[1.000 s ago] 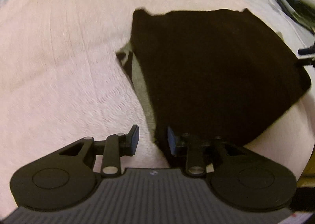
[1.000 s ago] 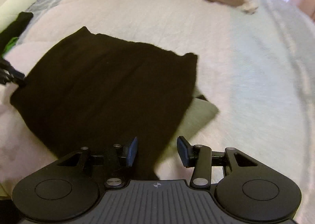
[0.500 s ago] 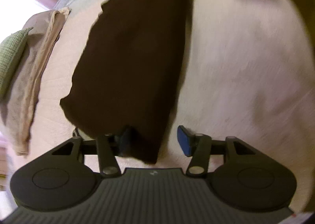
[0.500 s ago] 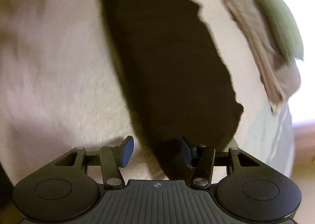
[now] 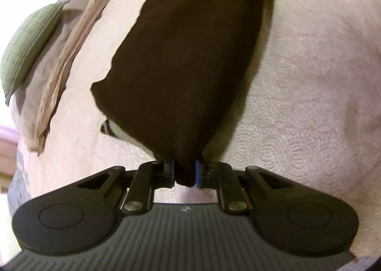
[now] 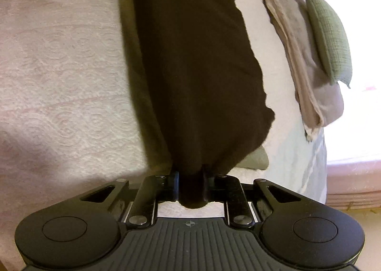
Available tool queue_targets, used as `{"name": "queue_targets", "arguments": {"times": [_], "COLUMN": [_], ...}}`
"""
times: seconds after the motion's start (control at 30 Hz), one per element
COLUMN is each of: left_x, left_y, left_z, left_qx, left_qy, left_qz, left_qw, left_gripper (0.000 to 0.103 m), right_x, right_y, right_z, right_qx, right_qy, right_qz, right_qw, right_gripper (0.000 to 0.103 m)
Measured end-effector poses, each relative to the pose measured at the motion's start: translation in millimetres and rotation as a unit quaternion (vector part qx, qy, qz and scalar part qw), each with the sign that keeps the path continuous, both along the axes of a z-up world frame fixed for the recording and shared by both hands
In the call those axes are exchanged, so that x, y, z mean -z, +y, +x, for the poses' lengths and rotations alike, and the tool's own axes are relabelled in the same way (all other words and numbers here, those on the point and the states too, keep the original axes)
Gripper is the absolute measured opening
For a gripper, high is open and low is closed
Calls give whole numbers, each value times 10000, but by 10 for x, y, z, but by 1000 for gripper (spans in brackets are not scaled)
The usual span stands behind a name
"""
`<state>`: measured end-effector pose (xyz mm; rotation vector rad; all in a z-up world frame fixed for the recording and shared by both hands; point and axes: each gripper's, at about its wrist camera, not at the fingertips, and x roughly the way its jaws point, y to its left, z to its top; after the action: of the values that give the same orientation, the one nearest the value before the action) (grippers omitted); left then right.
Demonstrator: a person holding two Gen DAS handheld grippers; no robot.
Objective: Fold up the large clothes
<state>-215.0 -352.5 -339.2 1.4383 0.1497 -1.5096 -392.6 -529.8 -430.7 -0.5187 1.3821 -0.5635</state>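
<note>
A dark brown garment (image 5: 190,51) lies partly folded on a pale pink textured bedspread (image 5: 309,104), stretching away from both cameras. My left gripper (image 5: 184,172) is closing, its blue pads pinching the near corner of the garment, which bunches between them. In the right wrist view the same dark garment (image 6: 197,68) runs up the frame, and my right gripper (image 6: 190,190) is closing on its other near corner, with cloth squeezed between the fingers. A pale green layer (image 6: 254,160) peeks out from under the garment's edge.
A folded beige cloth (image 5: 59,75) and a green cushion (image 5: 26,47) lie at the head of the bed, on the left in the left wrist view. The same beige cloth (image 6: 297,56) and cushion (image 6: 326,32) sit at the right in the right wrist view, near a bright window.
Both grippers rolled to face along the garment's length, dropped to its near corners and closed: the jaws that stood apart half a second ago now pinch cloth.
</note>
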Motion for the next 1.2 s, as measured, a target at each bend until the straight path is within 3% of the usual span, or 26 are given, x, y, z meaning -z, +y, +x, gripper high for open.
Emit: {"name": "queue_targets", "arguments": {"times": [0.17,0.27,0.33,0.4,0.47,0.57,0.63,0.7,0.77,0.9,1.0,1.07,1.2], "left_x": [-121,-360,-601,-831,-1043,-1327,-1463,-1543,-1612,-1619,-1517,-1407,-1119], "left_y": [73,173,226,257,284,299,290,257,227,177,120,53,-126], "left_z": [22,57,55,36,-3,-56,-78,-87,-91,-61,4,82,304], "left_qx": [-630,-1314,-1776,-2131,-2419,-2750,-2888,-2933,-2895,-2520,-1925,-1422,-297], "left_qy": [87,404,693,948,1140,1386,1504,1573,1577,1470,1244,1092,837], "left_qz": [334,363,300,191,64,-140,-207,-265,-315,-306,-207,-86,76], "left_qw": [9974,9898,9812,9722,9636,9513,9453,9426,9436,9560,9732,9838,9960], "left_gripper": [11,11,14,14,15,18,19,21,23,31,49,55,67], "right_x": [-145,-477,-742,-1009,-1291,-1637,-1803,-1924,-1997,-2112,-2088,-1997,-1667], "right_y": [-62,60,153,184,179,146,108,32,37,145,279,405,553], "right_z": [-2,26,10,15,10,-15,-27,5,77,357,641,871,1443], "right_qx": [348,922,1168,1508,1960,2627,3021,3253,3271,2878,2612,2447,2311], "right_qy": [-140,-418,-733,-1080,-1608,-2412,-2842,-3129,-3295,-3263,-3280,-3193,-3019], "right_qz": [246,526,637,765,966,1280,1495,1586,1672,1685,1690,1669,1740], "right_qw": [9990,9935,9884,9797,9625,9254,8976,8781,8698,8845,8920,9002,9084], "right_gripper": [21,38,58,62,64,65,66,66,66,66,66,66,66]}}
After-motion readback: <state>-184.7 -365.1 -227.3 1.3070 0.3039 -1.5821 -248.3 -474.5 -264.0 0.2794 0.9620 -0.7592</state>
